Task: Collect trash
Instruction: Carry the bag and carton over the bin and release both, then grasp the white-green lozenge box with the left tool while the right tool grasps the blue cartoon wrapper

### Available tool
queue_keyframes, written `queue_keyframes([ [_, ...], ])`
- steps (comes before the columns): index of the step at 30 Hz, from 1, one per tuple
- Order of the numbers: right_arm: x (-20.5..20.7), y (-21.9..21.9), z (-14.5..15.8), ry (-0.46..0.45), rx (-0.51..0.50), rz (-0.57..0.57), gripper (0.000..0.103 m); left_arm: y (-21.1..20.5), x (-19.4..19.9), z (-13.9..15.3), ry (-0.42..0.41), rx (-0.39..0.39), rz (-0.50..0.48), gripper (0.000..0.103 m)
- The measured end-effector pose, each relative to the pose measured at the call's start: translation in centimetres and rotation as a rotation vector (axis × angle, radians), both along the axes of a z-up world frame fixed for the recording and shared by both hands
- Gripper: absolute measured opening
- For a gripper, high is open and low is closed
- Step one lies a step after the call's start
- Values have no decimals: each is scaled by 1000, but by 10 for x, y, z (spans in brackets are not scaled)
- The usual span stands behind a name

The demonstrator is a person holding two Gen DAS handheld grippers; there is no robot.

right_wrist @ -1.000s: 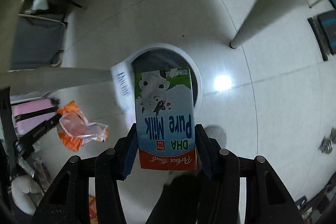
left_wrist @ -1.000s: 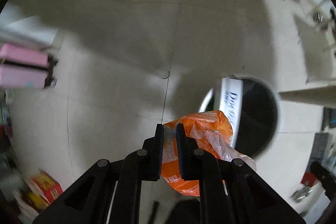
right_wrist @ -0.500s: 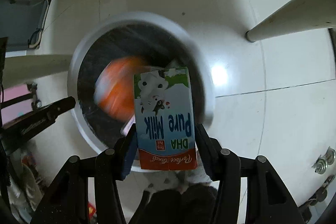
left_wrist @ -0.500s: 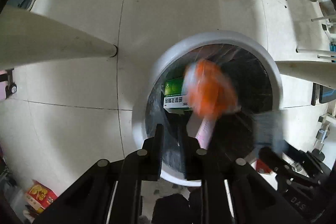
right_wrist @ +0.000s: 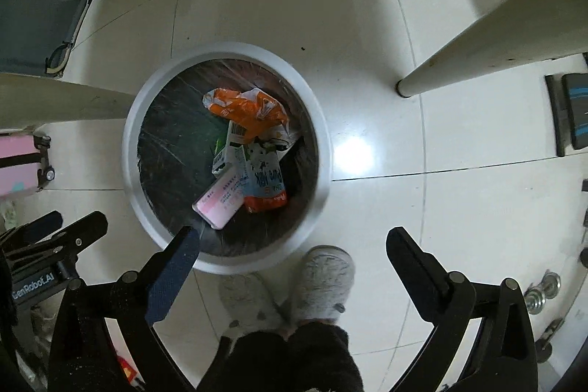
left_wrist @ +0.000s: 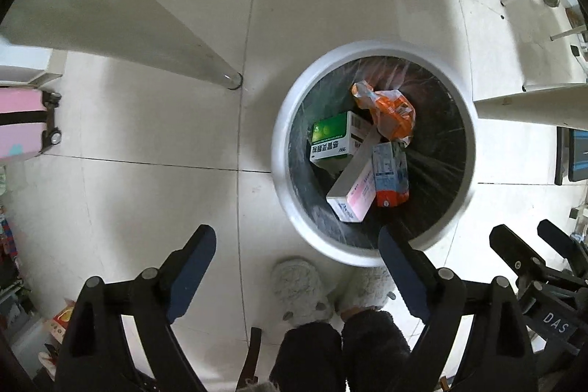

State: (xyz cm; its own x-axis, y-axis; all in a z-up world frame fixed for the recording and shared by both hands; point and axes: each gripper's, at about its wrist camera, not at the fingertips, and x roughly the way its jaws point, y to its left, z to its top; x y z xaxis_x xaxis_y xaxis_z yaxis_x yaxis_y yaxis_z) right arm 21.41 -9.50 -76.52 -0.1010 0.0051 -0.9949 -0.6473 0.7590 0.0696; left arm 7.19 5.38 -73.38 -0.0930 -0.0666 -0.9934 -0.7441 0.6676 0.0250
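Left gripper: its jaws are opening wide with nothing between them; it is pointing straight down beside the near rim of the bin, so anything let go falls inside rather than on the tiles.
Right gripper: its jaws are also opening, empty, hanging over the near edge of the same bin for the same reason.
Bin: a round white waste bin with a dark liner is standing on the tiled floor between two table legs, directly under both grippers.
Orange wrapper: it is lying crumpled at the far side of the bin, on top of the boxes.
Milk carton: the "Pure Milk" carton is lying on its side inside the bin, touching the pink box.
Pink box: it is leaning slantwise against the bin's near wall.
Green box: it is sitting deeper in, partly under the pink box.
Person: grey slippers are standing just beside the bin, keeping both hands above it.
Progress, as a judgement: the trash seen here is collected; both hands are free for more.
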Motion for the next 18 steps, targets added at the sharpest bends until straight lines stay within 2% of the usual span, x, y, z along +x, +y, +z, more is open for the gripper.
queue_keyframes([
  [10,-16,-25,80,-55,23,-7,102,-23,-19,67,-25,60,4,91],
  [18,-40,-37,170,-78,65,23,102,-41,-42,152,-47,98,12,91],
])
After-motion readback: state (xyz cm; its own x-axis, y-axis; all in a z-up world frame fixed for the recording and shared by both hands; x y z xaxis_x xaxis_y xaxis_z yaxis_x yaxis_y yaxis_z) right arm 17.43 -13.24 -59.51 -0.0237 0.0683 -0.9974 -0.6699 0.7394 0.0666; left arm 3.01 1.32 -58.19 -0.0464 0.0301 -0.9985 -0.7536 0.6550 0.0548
